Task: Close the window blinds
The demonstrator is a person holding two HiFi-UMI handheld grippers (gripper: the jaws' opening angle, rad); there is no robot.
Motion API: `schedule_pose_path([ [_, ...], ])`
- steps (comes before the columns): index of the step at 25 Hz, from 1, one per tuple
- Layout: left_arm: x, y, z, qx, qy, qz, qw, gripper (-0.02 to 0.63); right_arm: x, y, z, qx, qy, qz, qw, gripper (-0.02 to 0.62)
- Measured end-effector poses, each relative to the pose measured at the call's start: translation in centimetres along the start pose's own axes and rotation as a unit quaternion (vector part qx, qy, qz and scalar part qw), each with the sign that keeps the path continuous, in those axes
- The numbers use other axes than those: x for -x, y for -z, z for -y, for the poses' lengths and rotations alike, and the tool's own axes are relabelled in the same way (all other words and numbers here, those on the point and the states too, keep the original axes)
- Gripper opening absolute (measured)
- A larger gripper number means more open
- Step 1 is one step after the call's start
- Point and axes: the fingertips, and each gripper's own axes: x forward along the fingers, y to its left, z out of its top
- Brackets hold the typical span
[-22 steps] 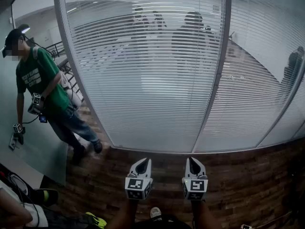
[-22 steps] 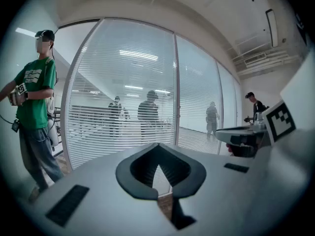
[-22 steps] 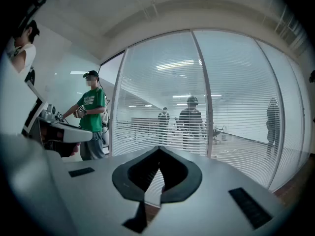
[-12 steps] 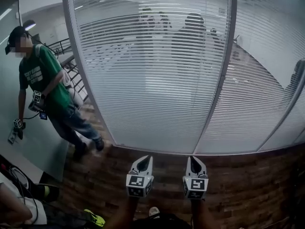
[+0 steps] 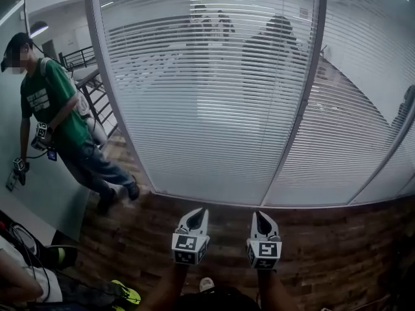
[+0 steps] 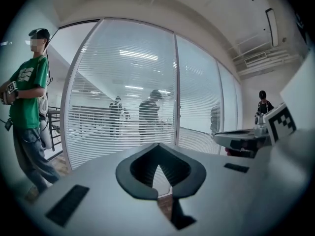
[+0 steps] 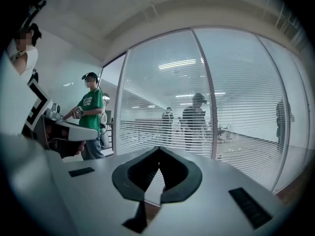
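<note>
Right now I have both pairs of jaws pressed together with nothing in them, the left gripper [image 5: 196, 214] just beside the right gripper [image 5: 260, 216]. The window blinds [image 5: 214, 109] hang ahead of the tips, well apart, and figures show between the slats. A person in green [image 5: 50, 105] stands left of my left jaws.

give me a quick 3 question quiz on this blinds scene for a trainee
1. How do the jaws of the left gripper and the right gripper stand?
2. True or false: figures can be seen through the slats of the window blinds.
3. In the head view, the person in the green shirt stands: A) at the left, beside the glazed wall; B) behind the blinds; C) at the far right.

Key: 1 shut, with nothing between them; 2 true; 3 A.
</note>
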Motion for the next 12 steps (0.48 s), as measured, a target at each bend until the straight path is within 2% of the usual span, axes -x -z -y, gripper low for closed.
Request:
schedule_pose_path([
  [8,-1.5,0.1,-0.1,-0.008,0.012,0.005,0.9999,-0.005,-0.9,0.4,0.6,0.0,0.001,-0.004,1.0,0.002],
  [12,-1.5,-0.5,-0.4,-0.005,0.009,0.0,1.0,-0.005,-1.0,0.9,0.9,0.002,0.01,-0.023,1.0,0.002],
])
